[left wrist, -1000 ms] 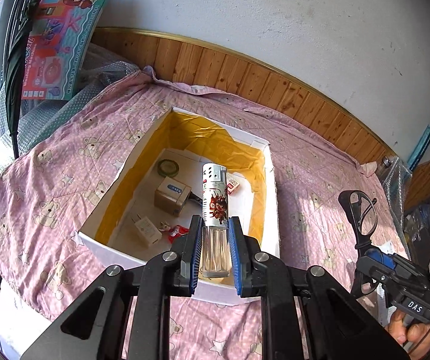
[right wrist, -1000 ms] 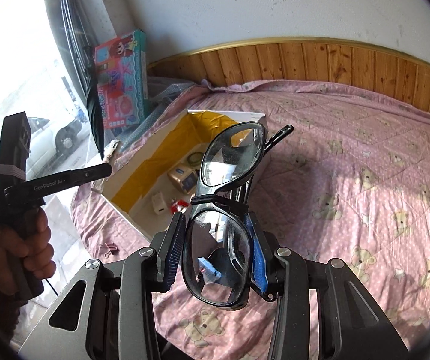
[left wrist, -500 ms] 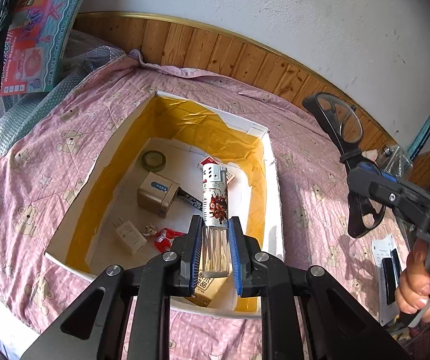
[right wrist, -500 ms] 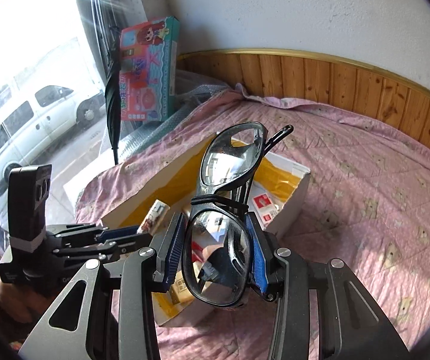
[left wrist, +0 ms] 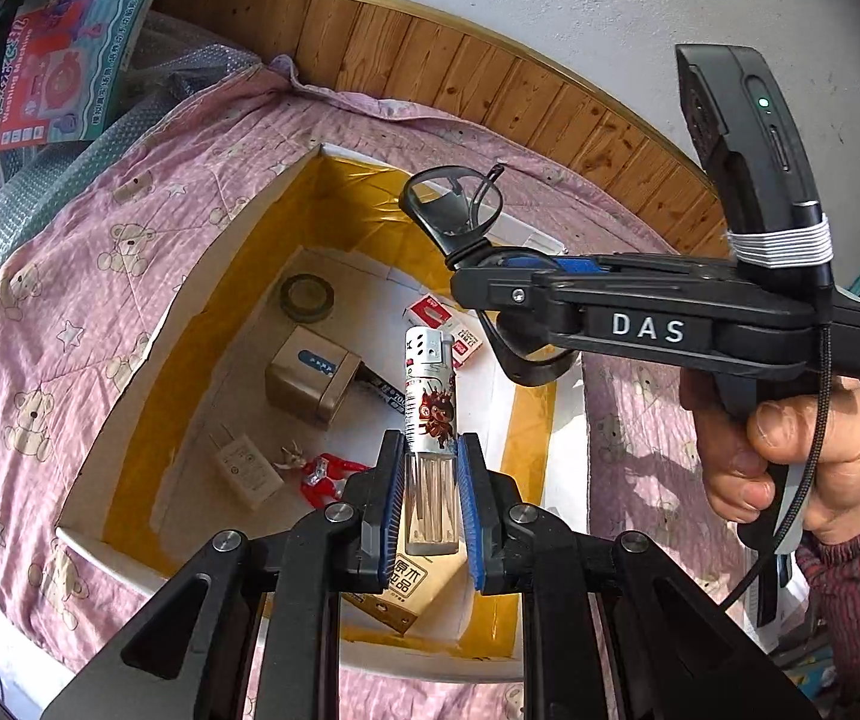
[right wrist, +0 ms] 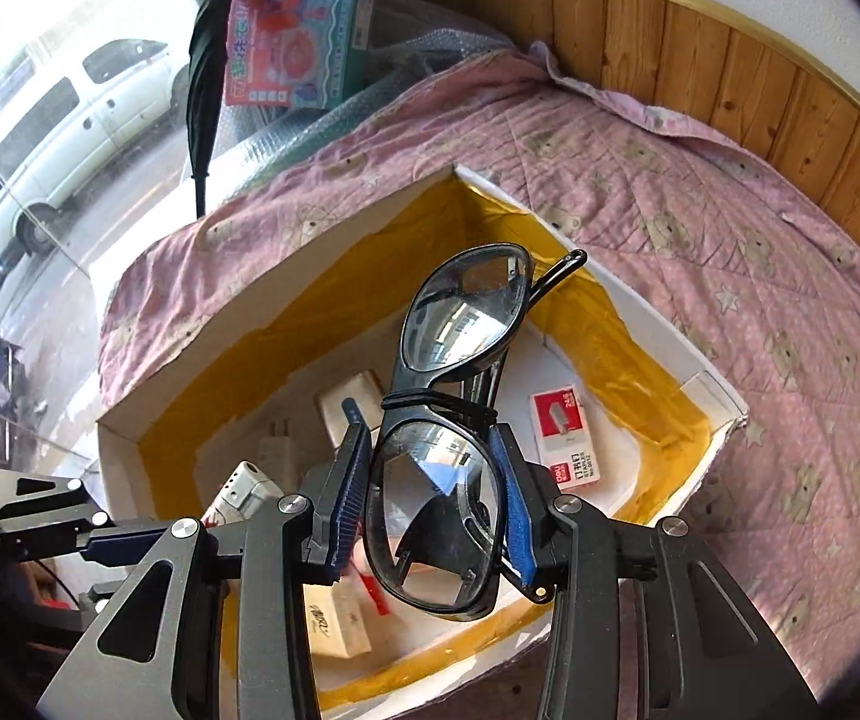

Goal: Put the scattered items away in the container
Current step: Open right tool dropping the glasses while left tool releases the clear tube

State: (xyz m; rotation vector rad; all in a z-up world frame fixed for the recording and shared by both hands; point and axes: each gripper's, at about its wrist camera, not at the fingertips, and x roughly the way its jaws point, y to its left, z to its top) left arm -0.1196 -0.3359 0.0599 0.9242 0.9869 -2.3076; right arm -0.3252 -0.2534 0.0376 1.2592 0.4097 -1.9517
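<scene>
Fingers of my left gripper were closed on the light, slippery lighter at its clear base, and my right gripper pinched the fragile glasses by one lens rim, both above the box.

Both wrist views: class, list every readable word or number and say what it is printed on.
"DAS": side of the right tongs.
"STAPLES": red and white staple box; its other print is too small.
Toy box, lighter and brown carton: print unreadable.
</scene>
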